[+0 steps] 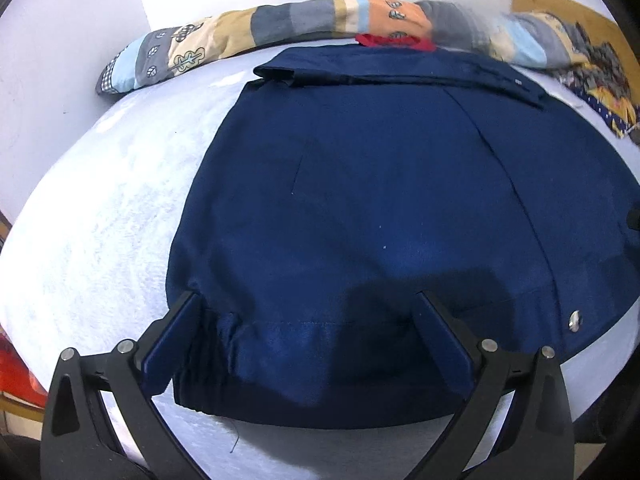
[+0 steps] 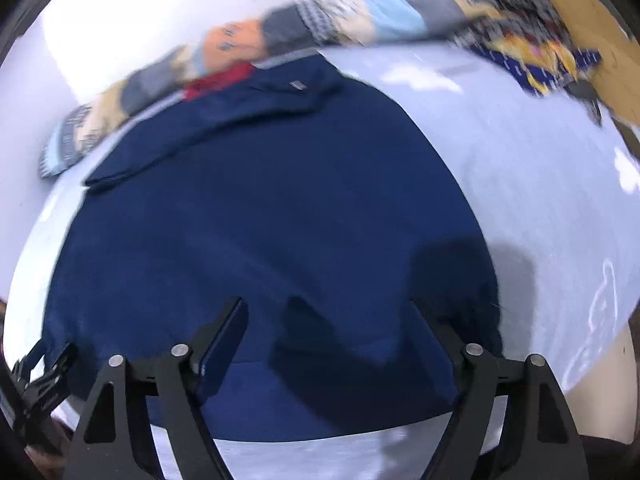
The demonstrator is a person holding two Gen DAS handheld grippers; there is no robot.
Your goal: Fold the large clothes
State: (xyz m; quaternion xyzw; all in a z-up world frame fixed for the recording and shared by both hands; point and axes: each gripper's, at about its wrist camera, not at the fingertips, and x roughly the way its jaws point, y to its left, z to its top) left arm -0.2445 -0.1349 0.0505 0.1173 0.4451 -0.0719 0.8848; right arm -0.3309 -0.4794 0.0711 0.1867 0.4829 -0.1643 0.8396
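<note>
So I've got the navy jacket (image 1: 380, 200) lying flat on the pale blue sheet (image 1: 100, 240) of the bed, hem toward me and the folded collar band at the far end. There's a small grey label (image 2: 297, 85) on that collar band but it's way too tiny and blurry for me to read anything. A silver snap (image 1: 575, 321) sits near the hem on the right side, and the elastic gathered part of the hem is at the left corner.

My left claw (image 1: 308, 312) is spread wide over the hem, its left finger right at the gathered corner, nothing clamped. My right claw (image 2: 328, 316) is also spread wide above the hem further along, holding nothing.

Past the collar there's a bit of red fabric (image 1: 396, 41), then a patchwork quilt (image 1: 240, 36) rolled along the wall, with leaf prints on it. Right-wrist view is pretty motion-smeared.
</note>
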